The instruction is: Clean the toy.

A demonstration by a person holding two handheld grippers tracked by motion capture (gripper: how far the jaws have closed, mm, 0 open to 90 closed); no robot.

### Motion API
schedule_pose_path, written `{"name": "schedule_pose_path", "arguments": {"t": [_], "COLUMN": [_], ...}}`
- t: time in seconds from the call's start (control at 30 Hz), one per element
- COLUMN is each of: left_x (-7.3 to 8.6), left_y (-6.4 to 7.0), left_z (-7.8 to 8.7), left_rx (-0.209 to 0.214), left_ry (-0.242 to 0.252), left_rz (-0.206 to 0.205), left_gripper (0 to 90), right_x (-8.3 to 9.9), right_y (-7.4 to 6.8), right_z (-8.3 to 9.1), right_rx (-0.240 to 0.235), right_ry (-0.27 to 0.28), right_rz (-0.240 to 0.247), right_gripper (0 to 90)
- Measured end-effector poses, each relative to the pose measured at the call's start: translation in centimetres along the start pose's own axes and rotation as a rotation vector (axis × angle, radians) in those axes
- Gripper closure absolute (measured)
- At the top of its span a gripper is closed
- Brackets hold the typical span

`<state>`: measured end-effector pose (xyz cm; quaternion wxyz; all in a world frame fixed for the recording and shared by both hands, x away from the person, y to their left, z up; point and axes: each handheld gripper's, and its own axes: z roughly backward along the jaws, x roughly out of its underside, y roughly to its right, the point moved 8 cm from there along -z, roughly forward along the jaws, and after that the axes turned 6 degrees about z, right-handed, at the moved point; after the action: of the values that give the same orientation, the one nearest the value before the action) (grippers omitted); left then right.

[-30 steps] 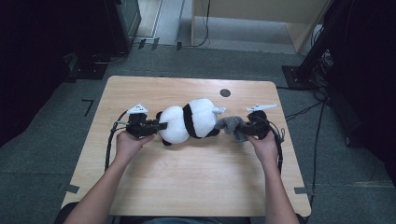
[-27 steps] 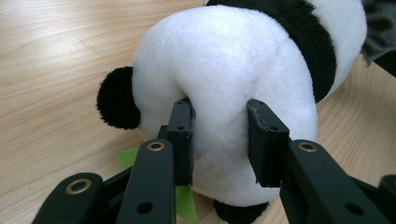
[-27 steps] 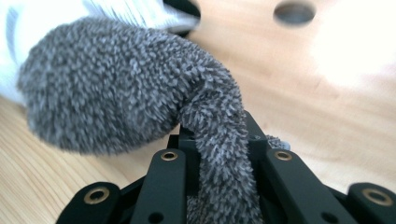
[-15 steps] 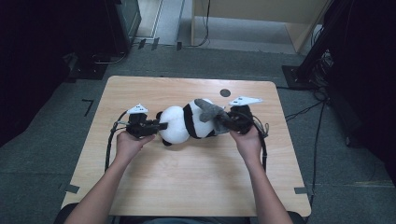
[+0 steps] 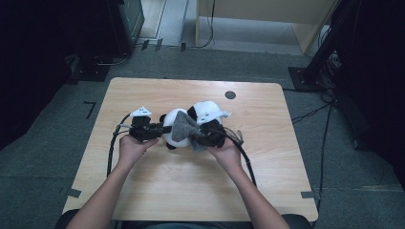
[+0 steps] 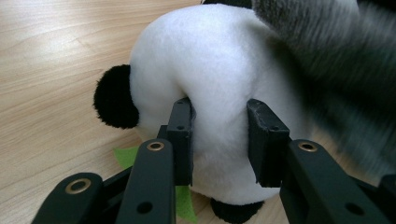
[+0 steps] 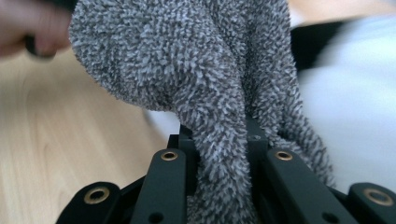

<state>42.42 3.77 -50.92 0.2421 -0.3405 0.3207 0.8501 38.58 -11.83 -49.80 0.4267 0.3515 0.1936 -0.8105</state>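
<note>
A black-and-white plush panda (image 5: pixel 203 111) lies on its side at the middle of the wooden table (image 5: pixel 143 191). My left gripper (image 5: pixel 161 130) comes in from the left and is shut on the panda's white body (image 6: pixel 219 70), with both fingers (image 6: pixel 181 135) pressed into the fur. My right gripper (image 5: pixel 195 137) is shut on a grey fuzzy cloth (image 5: pixel 181 127), and the cloth (image 7: pixel 187 79) is draped over the panda's middle. A green felt piece (image 6: pixel 126 156) pokes out from under the panda.
A small black round spot (image 5: pixel 230 94) marks the far side of the table. Cables (image 5: pixel 112 148) trail from both grippers across the table. A wooden cabinet (image 5: pixel 267 14) and dark equipment (image 5: pixel 119 24) stand on the floor beyond the table.
My right gripper has carried the grey cloth leftward, from beside the panda's right end onto its middle. The left gripper has kept its hold on the panda.
</note>
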Motion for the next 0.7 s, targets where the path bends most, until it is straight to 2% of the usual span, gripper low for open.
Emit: {"name": "schedule_pose_path", "arguments": {"t": [0.07,0.1,0.17,0.23,0.27,0.33,0.43,0.53,0.7], "left_x": [0.1,0.2,0.2,0.2,0.2,0.2,0.1,0.1,0.0], "left_y": [-0.2,-0.3,-0.4,-0.4,-0.4,-0.4,-0.4,-0.4,-0.3], "left_z": [0.0,0.0,0.0,0.0,0.1,0.1,0.1,0.0,0.0], "left_rx": [-0.026,-0.026,-0.020,-0.016,-0.015,-0.014,-0.012,-0.007,-0.003], "left_ry": [-0.010,-0.012,-0.012,-0.012,-0.014,-0.015,-0.012,-0.008,-0.006], "left_rz": [-0.018,-0.024,-0.016,-0.017,-0.017,-0.018,-0.015,-0.012,-0.008], "left_gripper": [66.2,66.3,66.2,66.2,66.2,66.3,66.3,66.3,66.3], "right_x": [0.8,1.2,2.4,3.8,4.3,4.7,4.9,5.4,5.4], "right_y": [-1.0,-1.4,-1.9,-1.9,-1.8,-1.5,-0.7,0.2,1.6], "right_z": [-1.3,-1.8,-2.6,-3.4,-3.6,-3.3,-2.5,-1.5,0.4], "right_rx": [-0.013,-0.033,-0.062,-0.049,-0.038,-0.045,-0.024,-0.018,-0.008], "right_ry": [-0.032,-0.050,-0.124,-0.211,-0.232,-0.231,-0.242,-0.247,-0.213], "right_rz": [0.039,0.043,0.060,0.098,0.112,0.082,0.076,0.044,0.009], "right_gripper": [77.3,77.4,77.4,77.3,77.2,77.2,77.0,76.9,76.8]}}
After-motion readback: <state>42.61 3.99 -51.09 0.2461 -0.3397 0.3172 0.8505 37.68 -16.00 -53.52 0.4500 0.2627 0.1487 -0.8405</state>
